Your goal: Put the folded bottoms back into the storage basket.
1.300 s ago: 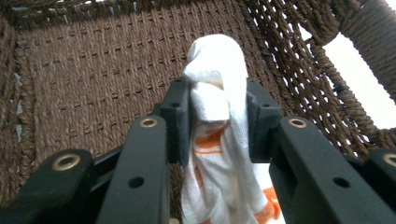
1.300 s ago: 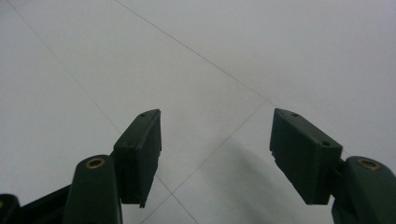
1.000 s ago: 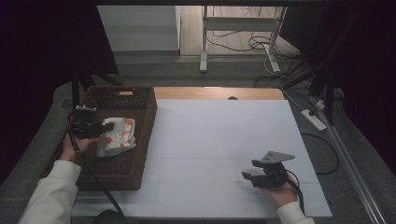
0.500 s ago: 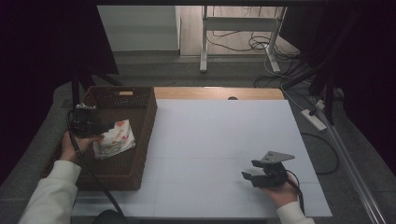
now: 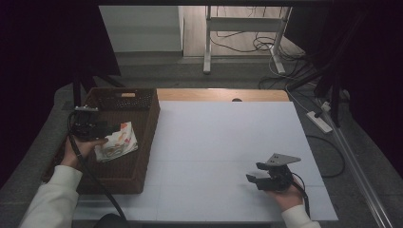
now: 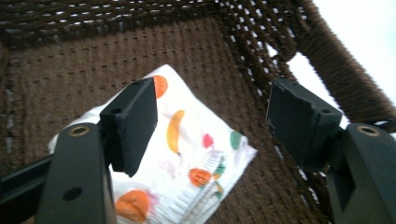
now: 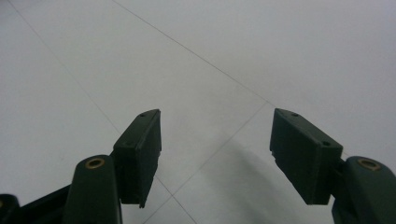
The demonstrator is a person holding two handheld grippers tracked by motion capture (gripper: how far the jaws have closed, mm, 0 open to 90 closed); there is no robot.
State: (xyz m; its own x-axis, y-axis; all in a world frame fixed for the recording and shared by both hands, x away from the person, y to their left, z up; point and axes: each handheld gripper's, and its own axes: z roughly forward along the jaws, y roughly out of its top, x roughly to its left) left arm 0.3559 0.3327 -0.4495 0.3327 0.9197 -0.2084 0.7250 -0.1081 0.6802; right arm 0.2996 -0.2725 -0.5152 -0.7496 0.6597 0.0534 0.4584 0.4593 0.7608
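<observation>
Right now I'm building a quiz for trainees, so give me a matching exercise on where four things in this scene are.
Things:
1. printed cloth
2. basket
3. left gripper
4. right gripper

Places:
A. open above the white tabletop
B. left end of the table
C. open over the basket
D. lying inside the basket

Pairs: 1-D, 2-B, 3-C, 4-A

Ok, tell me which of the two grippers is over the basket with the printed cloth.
The left gripper: it hangs inside the brown wicker basket, jaws open above the fruit-print cloth. The right gripper sits apart on the white table.
</observation>
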